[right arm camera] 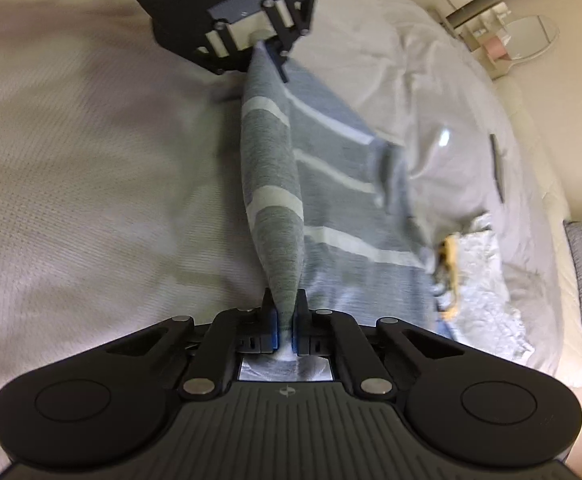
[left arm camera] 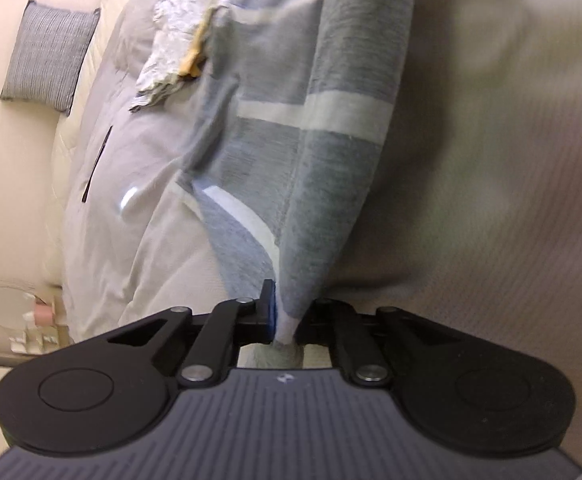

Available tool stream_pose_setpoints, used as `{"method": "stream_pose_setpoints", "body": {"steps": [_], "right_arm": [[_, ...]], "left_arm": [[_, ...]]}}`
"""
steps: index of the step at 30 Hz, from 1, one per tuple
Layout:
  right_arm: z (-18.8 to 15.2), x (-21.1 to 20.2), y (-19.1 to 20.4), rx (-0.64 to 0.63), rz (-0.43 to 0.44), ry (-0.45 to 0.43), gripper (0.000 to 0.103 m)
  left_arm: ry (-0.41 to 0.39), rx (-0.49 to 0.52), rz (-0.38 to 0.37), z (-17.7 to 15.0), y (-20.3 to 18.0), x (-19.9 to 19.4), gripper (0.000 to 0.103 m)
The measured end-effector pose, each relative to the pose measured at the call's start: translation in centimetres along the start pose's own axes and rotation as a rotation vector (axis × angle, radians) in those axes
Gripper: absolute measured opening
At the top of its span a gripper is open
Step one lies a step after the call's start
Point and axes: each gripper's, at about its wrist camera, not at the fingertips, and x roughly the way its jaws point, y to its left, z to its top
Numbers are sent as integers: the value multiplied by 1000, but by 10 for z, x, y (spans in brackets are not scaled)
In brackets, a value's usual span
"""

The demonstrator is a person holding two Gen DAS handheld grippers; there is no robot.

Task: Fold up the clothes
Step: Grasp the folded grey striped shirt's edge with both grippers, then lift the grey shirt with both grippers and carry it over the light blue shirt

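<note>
A grey garment with white stripes (left arm camera: 331, 152) hangs stretched between my two grippers above the bed. My left gripper (left arm camera: 287, 312) is shut on one end of its edge. My right gripper (right arm camera: 285, 316) is shut on the other end; the garment (right arm camera: 275, 184) runs from it as a taut fold to the left gripper (right arm camera: 269, 46), seen at the top of the right wrist view. The rest of the garment drapes down to the right onto the bed.
The bed has a white textured sheet (right arm camera: 91, 184) and a pale duvet (left arm camera: 139, 208). A crumpled white and yellow cloth (left arm camera: 179, 48) lies on the duvet. A grey cushion (left arm camera: 51, 56) leans on the headboard. A small round table (right arm camera: 527, 36) stands beside the bed.
</note>
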Motion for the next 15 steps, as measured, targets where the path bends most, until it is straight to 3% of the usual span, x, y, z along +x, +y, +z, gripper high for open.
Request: {"method": "stream_pose_setpoints", "body": {"steps": [7, 15], "right_arm": [[-12, -45, -53, 24, -55, -40, 2], [-29, -96, -96, 38, -93, -54, 2]], "left_arm": [[-15, -130, -44, 30, 43, -55, 5], [-27, -155, -63, 72, 81, -103, 5]]}}
